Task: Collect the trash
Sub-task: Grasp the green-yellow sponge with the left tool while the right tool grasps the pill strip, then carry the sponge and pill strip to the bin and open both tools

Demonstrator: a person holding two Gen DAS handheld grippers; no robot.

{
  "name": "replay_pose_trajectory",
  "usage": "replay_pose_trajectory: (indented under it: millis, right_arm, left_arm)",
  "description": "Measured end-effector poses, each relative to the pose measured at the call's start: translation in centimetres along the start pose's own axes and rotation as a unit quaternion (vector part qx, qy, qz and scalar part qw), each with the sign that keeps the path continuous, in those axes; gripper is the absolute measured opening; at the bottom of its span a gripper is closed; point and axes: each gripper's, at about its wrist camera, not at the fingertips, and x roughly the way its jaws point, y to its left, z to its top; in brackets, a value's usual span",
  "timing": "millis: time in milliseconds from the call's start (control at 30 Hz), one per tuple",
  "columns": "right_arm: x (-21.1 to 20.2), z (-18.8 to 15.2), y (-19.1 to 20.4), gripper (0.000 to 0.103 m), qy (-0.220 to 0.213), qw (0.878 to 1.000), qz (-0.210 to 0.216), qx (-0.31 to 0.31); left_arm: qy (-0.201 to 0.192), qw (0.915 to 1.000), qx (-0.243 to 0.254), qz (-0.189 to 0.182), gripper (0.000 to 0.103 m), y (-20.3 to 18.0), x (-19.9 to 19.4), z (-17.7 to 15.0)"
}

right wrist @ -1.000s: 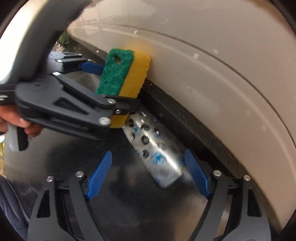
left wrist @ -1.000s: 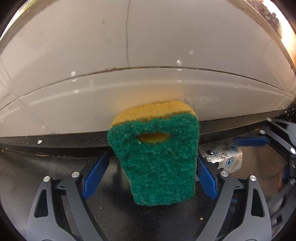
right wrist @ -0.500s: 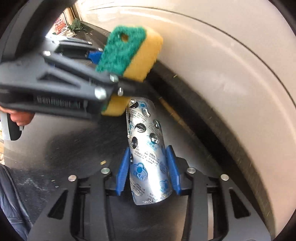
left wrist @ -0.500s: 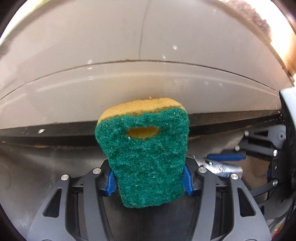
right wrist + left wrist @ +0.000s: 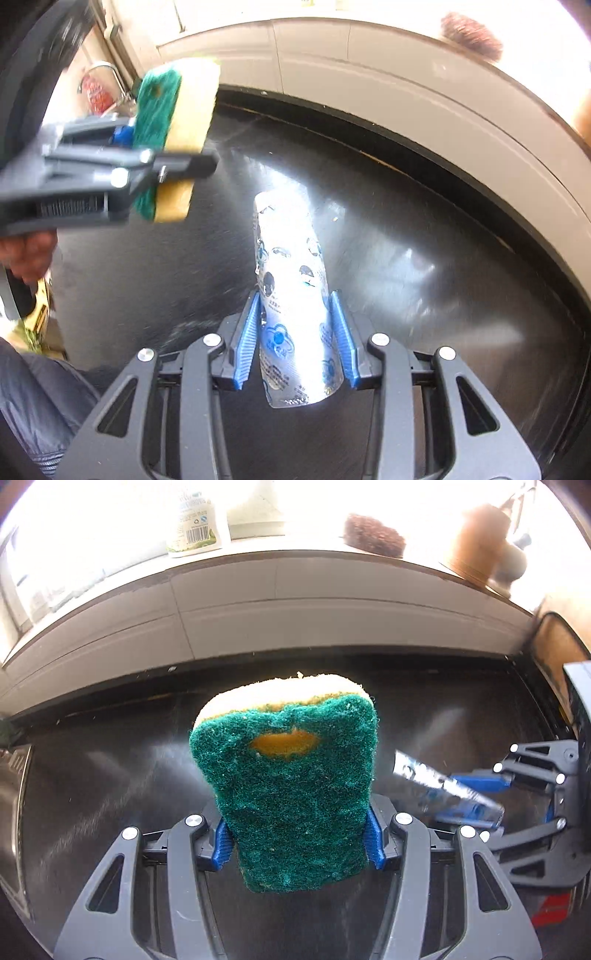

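My left gripper (image 5: 297, 840) is shut on a green-and-yellow sponge (image 5: 291, 794) and holds it upright above the dark steel counter (image 5: 110, 775). The sponge also shows in the right wrist view (image 5: 173, 136), up at the left. My right gripper (image 5: 297, 339) is shut on a silver foil wrapper with blue print (image 5: 291, 295) and holds it above the counter. The wrapper also shows in the left wrist view (image 5: 443, 790), to the right of the sponge, with the right gripper (image 5: 476, 794) around it.
A white tiled wall (image 5: 277, 602) runs behind the counter. On the ledge above stand a white bottle (image 5: 195, 520), a brown scrubber (image 5: 373, 535) and a brown container (image 5: 480, 542). A tap (image 5: 107, 74) shows far left in the right wrist view.
Both grippers have lifted and pulled back from the wall, one holding the sponge, the other the wrapper. A second ago both were open; each has closed on its object.
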Motion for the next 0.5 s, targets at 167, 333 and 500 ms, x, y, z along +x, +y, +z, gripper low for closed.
replay_pose_trajectory:
  millis: [167, 333, 500]
  right_arm:
    - [-3.0, -3.3, 2.6, 0.040, -0.020, 0.999, -0.015, 0.032]
    - [-4.6, -5.7, 4.2, 0.041, -0.033, 0.998, -0.032, 0.048]
    - [-5.4, -6.5, 5.3, 0.041, -0.038, 0.997, -0.044, 0.054]
  left_arm:
    - [0.005, 0.9999, 0.009, -0.004, 0.054, -1.1, -2.2, -4.1]
    - [0.006, 0.9996, 0.026, -0.011, 0.054, -3.0, -3.4, -6.3]
    - [-0.002, 0.9994, 0.032, -0.016, 0.054, -3.2, -5.2, -8.0]
